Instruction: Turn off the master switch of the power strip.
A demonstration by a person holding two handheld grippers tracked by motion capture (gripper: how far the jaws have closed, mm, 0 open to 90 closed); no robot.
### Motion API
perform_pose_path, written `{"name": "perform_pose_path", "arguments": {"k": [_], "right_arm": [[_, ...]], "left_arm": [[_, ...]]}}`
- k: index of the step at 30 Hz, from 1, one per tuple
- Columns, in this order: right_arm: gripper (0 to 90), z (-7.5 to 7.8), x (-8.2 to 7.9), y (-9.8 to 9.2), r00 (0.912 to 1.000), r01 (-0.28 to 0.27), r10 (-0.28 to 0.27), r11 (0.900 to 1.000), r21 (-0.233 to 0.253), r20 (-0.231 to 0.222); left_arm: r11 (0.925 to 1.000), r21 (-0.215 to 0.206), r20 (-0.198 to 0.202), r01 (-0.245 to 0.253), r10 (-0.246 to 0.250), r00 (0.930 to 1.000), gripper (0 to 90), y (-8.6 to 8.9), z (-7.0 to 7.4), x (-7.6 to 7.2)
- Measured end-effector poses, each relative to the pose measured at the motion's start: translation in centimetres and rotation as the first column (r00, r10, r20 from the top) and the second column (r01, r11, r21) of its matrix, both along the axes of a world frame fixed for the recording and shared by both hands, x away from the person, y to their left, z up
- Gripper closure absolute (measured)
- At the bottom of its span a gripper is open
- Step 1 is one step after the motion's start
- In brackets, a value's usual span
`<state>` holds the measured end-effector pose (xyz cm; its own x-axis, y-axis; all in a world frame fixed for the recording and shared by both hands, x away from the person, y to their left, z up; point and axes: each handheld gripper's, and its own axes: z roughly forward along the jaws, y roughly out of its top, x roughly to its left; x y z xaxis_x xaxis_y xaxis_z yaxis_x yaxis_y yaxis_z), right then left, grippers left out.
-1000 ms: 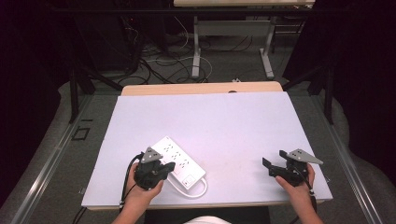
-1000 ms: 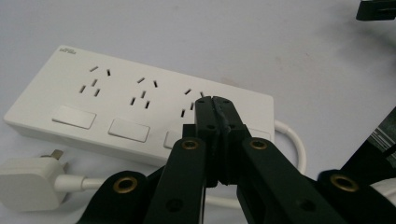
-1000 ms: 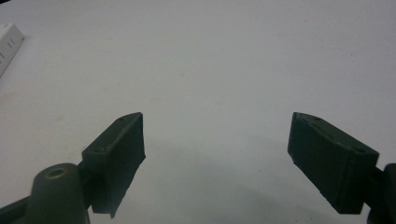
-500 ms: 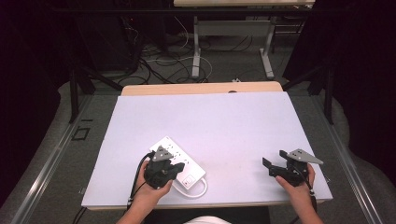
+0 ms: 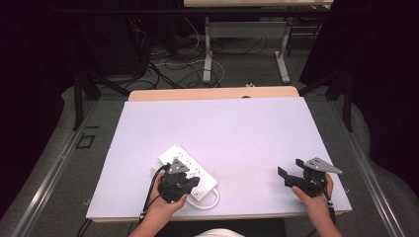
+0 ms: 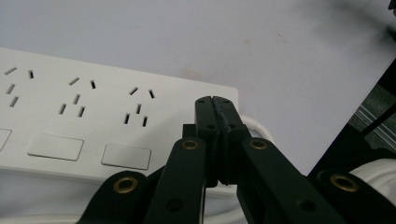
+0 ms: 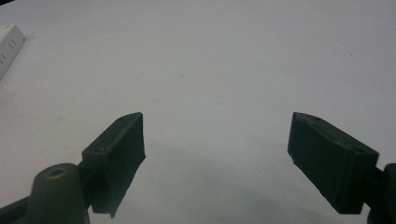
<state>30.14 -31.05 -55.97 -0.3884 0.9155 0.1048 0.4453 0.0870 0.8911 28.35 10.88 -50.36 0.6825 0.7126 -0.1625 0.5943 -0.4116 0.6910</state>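
The white power strip (image 5: 188,171) lies at an angle on the near left part of the white counter (image 5: 237,133), its white cord (image 5: 211,202) looping out from its near end toward the counter's front edge. The left gripper (image 5: 179,180) is over the strip's near end, held from behind by the person's left hand (image 5: 165,203), whose forearm comes up from the bottom edge and leans slightly toward the middle. In the left gripper view the two black jaws are pressed together with nothing between them, their tip (image 6: 214,100) over the strip's end face just past the last set of sockets; whether it touches the plastic I cannot tell. The right gripper (image 5: 290,175) sits low by the front right corner, well apart from the strip, gripped by the right hand (image 5: 316,195) and aimed left across the counter; its jaws stand wide apart over bare surface
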Motion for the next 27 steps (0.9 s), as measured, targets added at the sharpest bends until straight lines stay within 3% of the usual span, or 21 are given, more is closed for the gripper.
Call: {"name": "perform_pose_path", "arguments": {"k": [16, 19, 27], "right_arm": [[17.9, 0.0, 0.0, 0.0, 1.0000, -0.002, 0.002, 1.000, 0.008, -0.006], [18.0, 0.0, 0.0, 0.0, 1.0000, -0.008, 0.008, 1.000, 0.000, 0.001], [17.9, 0.0, 0.0, 0.0, 1.0000, -0.006, 0.006, 1.000, 0.003, -0.002]], "left_arm": [[0.9997, 0.017, -0.033, 0.015, -0.014, 0.9993, 90.0, -0.9, -1.4, 0.0], [0.9989, 0.041, -0.034, 0.022, -0.020, 0.9992, 90.0, -0.9, -1.5, 0.1], [0.9991, 0.037, -0.053, 0.022, -0.020, 0.9984, 90.0, -1.2, -1.9, 0.1]]}}
